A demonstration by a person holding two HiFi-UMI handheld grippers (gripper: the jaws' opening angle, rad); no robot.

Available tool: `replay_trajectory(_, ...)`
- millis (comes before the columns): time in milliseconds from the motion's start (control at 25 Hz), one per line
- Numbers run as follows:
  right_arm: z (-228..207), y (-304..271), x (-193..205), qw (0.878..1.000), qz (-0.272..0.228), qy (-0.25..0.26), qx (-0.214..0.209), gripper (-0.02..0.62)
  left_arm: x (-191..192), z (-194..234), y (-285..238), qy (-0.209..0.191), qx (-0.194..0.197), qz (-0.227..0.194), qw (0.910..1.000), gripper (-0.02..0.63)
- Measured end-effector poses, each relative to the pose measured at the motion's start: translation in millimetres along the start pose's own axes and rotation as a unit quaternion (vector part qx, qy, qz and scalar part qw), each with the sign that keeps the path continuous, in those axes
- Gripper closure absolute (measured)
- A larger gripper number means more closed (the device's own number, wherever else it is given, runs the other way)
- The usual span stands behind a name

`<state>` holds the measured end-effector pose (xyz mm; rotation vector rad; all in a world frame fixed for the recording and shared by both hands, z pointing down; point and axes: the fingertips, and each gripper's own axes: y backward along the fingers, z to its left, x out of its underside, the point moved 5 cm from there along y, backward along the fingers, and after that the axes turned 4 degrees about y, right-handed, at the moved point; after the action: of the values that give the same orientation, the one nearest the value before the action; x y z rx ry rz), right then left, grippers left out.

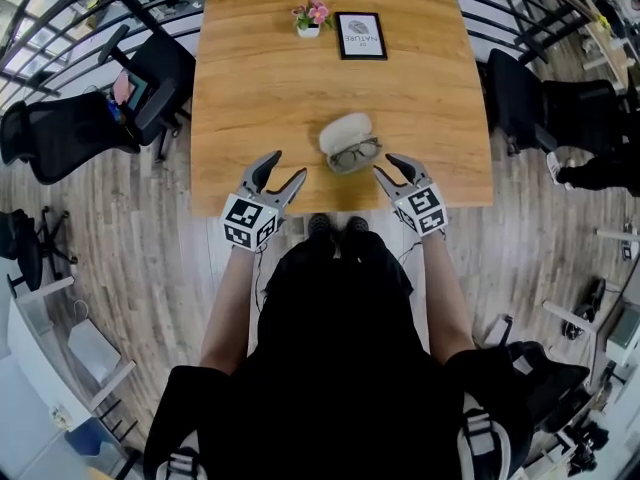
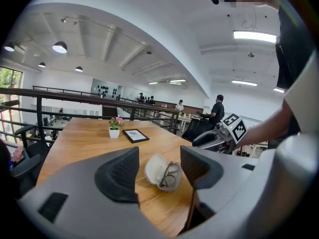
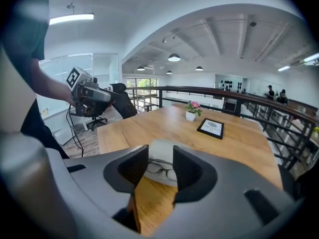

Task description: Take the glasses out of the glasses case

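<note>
An open pale grey glasses case [image 1: 343, 133] lies on the wooden table [image 1: 260, 88] near its front edge, with dark-framed glasses [image 1: 356, 154] resting in its lower half. My left gripper [image 1: 285, 171] hovers just left of the case, jaws open and empty. My right gripper [image 1: 388, 166] sits close to the case's right side, also open with nothing held. In the left gripper view the case [image 2: 155, 169] and glasses [image 2: 171, 173] show beyond the jaws. Through the right gripper view the glasses [image 3: 160, 169] lie just ahead of the gap.
A small flower pot [image 1: 311, 18] and a black framed sign [image 1: 360, 35] stand at the table's far side. Black office chairs [image 1: 70, 133] flank the table, and a railing [image 3: 214, 96] runs behind it. The person's body is at the front edge.
</note>
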<state>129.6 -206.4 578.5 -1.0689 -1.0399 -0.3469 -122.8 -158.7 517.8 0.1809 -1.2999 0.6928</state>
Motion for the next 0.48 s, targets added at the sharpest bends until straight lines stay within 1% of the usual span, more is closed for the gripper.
replay_trajectory(120,-11,-12,-4,1.0,0.004,0.01,-0.009,0.436,-1,9,-7,0.002,-0.003,0.003,1.0,0.344)
replay_trajectory(240,-23,-26,-5,1.0,0.008,0.014,-0.022,0.446,-4,16,-14,0.006,-0.009,-0.003,0.9999,0.344)
replay_trajectory(480,-46,-61,0,0.996,0.029,0.036,-0.074,0.446,-1,33,-32,0.031,-0.049,-0.004,0.9983,0.344)
